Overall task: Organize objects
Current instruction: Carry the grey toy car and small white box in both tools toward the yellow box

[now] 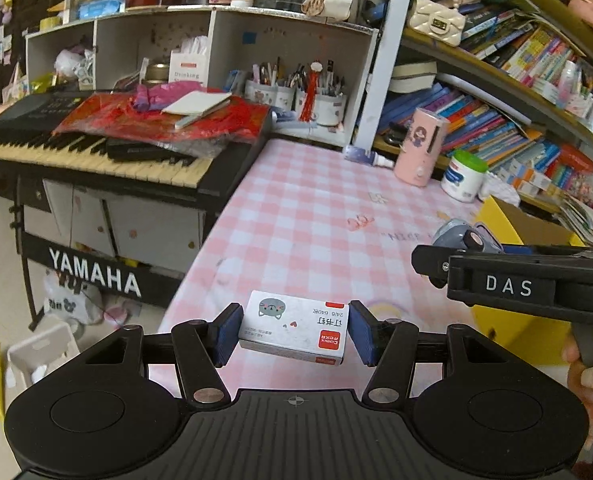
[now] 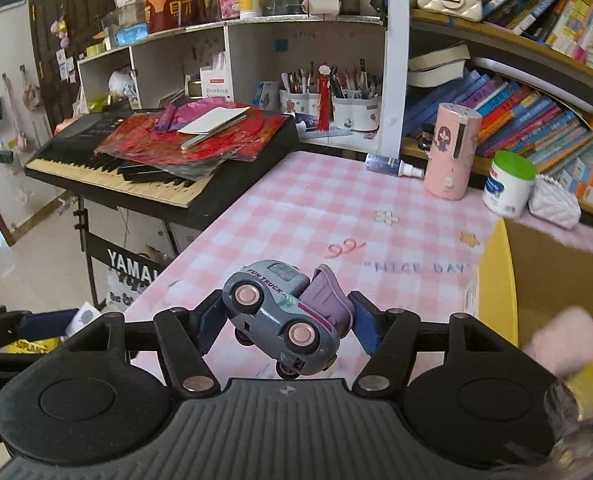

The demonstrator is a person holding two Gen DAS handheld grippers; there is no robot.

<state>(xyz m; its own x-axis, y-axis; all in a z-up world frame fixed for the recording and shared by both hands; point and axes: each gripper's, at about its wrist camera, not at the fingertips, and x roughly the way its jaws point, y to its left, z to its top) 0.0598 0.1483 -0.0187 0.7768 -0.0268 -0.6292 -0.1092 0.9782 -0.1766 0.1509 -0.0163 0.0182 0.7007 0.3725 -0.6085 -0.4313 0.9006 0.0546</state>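
Observation:
My left gripper (image 1: pixel 294 334) is shut on a small white staple box (image 1: pixel 294 332) with a grey cat face and a red label, held above the pink checked tablecloth (image 1: pixel 316 220) near its front left edge. My right gripper (image 2: pixel 282 320) is shut on a grey toy truck (image 2: pixel 278 316) with pink wheels and a purple tipper, tilted on its side above the table. The right gripper also shows in the left wrist view (image 1: pixel 436 264) to the right, with the truck (image 1: pixel 462 236) in it. A yellow cardboard box (image 2: pixel 500 272) stands open at the right.
A pink humidifier (image 2: pixel 452 152), a green-lidded white jar (image 2: pixel 510 184) and a spray bottle (image 2: pixel 392 165) stand at the table's back right. A Yamaha keyboard (image 2: pixel 156 184) piled with red papers lies at the left. Bookshelves (image 2: pixel 536 120) run along the right. Soft items (image 2: pixel 568 340) lie inside the yellow box.

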